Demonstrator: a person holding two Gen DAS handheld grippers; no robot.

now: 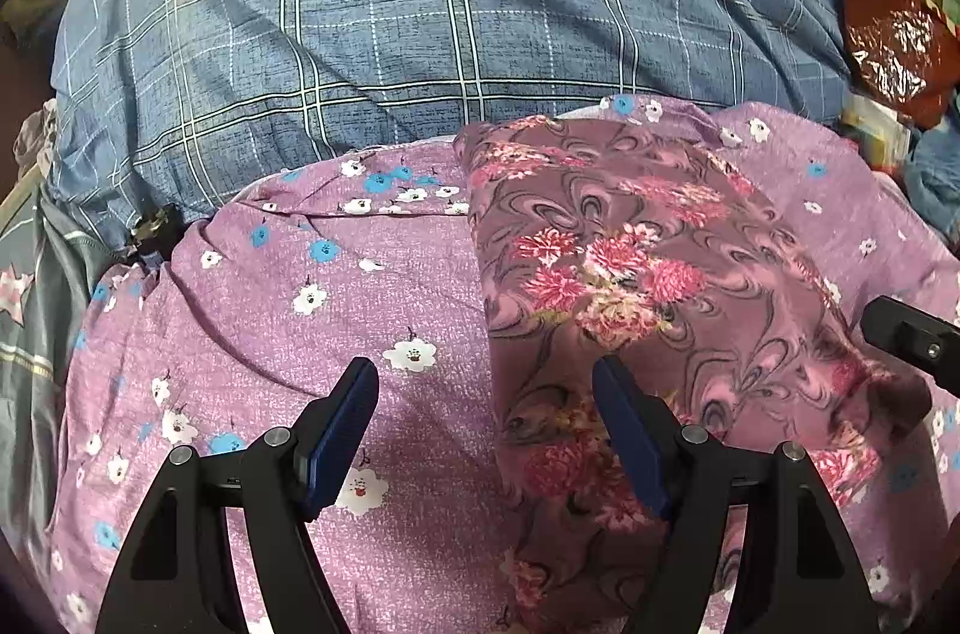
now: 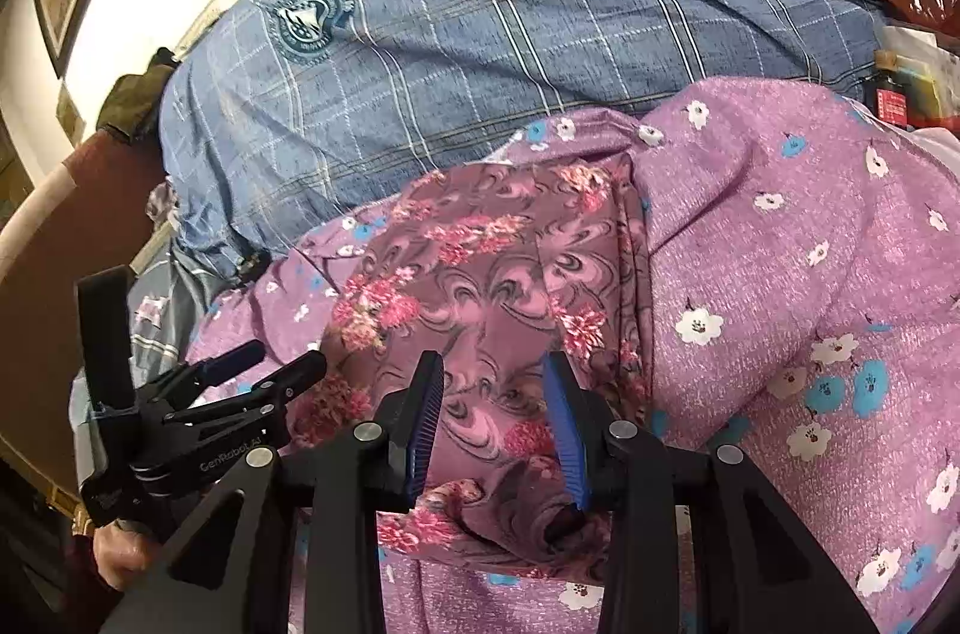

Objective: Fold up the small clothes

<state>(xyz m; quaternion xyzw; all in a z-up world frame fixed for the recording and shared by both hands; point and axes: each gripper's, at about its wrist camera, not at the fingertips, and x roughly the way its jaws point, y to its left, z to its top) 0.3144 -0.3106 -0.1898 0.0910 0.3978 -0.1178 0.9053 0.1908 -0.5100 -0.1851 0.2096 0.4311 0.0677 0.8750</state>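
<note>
Currently the folded dark floral garment (image 1: pixel 648 274) lies on the lilac flowered sheet (image 1: pixel 336 334) of the bed, in front of the blue checked pillow (image 1: pixel 420 10). Right tongs (image 2: pixel 495 388) stand narrow astride its near fold; whether the pads press, cannot tell. Left tongs (image 1: pixel 486 388) gape wide, empty, over its left edge. No containers seen.

"GenRobot" stands on the left tongs (image 2: pixel 288 361); quilt (image 2: pixel 480 34) crests illegible.
</note>
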